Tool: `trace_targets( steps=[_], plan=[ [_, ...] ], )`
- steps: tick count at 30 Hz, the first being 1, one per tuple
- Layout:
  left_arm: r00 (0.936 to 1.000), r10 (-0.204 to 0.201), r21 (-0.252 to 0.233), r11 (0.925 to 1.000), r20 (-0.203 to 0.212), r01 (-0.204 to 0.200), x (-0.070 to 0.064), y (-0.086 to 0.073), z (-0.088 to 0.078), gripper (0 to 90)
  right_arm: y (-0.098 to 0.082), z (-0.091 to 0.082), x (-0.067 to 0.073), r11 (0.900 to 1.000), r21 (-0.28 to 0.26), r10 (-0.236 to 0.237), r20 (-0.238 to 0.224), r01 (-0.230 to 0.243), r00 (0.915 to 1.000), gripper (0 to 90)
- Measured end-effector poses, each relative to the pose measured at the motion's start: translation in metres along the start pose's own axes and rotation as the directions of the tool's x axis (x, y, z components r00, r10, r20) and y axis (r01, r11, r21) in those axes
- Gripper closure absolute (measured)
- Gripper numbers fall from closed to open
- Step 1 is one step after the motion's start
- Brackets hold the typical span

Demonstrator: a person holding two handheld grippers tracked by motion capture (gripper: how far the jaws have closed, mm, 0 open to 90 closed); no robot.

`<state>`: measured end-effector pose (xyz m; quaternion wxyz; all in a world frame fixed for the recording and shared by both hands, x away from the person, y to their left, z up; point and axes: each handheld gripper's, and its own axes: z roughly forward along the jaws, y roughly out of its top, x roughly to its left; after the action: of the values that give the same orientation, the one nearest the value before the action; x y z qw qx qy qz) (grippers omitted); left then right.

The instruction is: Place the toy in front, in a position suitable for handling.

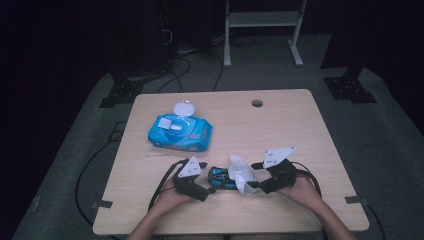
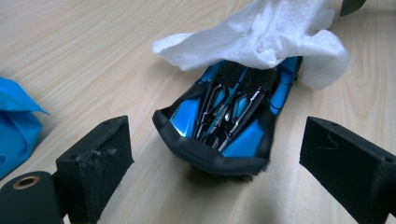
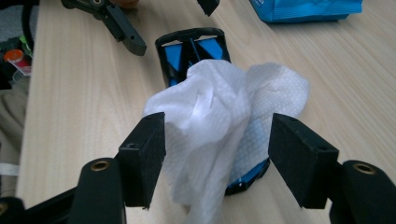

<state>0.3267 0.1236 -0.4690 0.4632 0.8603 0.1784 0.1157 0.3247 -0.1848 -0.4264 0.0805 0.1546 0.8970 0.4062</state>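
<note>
I have the toy car (image 1: 222, 178) near the front edge of the table (image 1: 300, 130), lying between my two grippers. It is blue and black, and in the left gripper view its nose (image 2: 212, 156) points toward me, sitting between the jaws.

My left gripper (image 1: 206, 191) stands spread: the two black pads are well apart on either side of the car's front (image 2: 219, 121), and neither touches it.

A white wipe (image 1: 242, 176) is draped over the car's far end. In the right gripper view the wipe (image 3: 219, 121) bunches up between my right jaws and covers most of the car (image 3: 191, 49), with only blue corners showing above and below it.

My right gripper (image 1: 254, 187) is spread too. Its left pad sits just beside the wipe's edge, perhaps brushing it, and the right pad is clear of it, so nothing is pinched.

The blue wipes pack (image 1: 180, 131), lid flipped up, rests farther back and to the left, well apart from the car.
</note>
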Motion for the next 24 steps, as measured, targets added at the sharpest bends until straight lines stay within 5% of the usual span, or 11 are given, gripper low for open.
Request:
trace_targets(
  steps=[5,11,17,19,24],
  plan=[
    [0.9995,0.03,-0.026,0.9992,0.006,-0.03,0.001,0.001,0.004,8.5,0.008,0.016,-0.005,1.0,0.001,-0.007,-0.02,0.007,0.9998,39.9],
    [0.9991,0.031,-0.011,0.9995,0.029,-0.031,0.006,-0.002,0.014,8.4,0.015,0.044,-0.006,1.0,0.026,-0.001,-0.061,0.002,0.9981,68.1],
    [0.9962,0.068,0.074,0.9947,0.054,-0.072,0.006,0.002,0.022,10.0,0.016,0.048,-0.003,1.0,0.024,0.011,-0.051,-0.009,0.9986,76.6],
    [0.9921,0.116,0.128,0.9843,0.047,-0.121,0.001,0.0,0.026,13.1,0.013,0.045,-0.002,0.999,0.032,0.029,-0.044,-0.028,0.9986,77.1],
    [0.9933,0.103,0.126,0.986,0.053,-0.109,0.002,0.002,0.026,19.8,0.004,0.035,-0.004,0.998,0.039,0.046,-0.019,-0.045,0.9988,77.5]
  ],
)
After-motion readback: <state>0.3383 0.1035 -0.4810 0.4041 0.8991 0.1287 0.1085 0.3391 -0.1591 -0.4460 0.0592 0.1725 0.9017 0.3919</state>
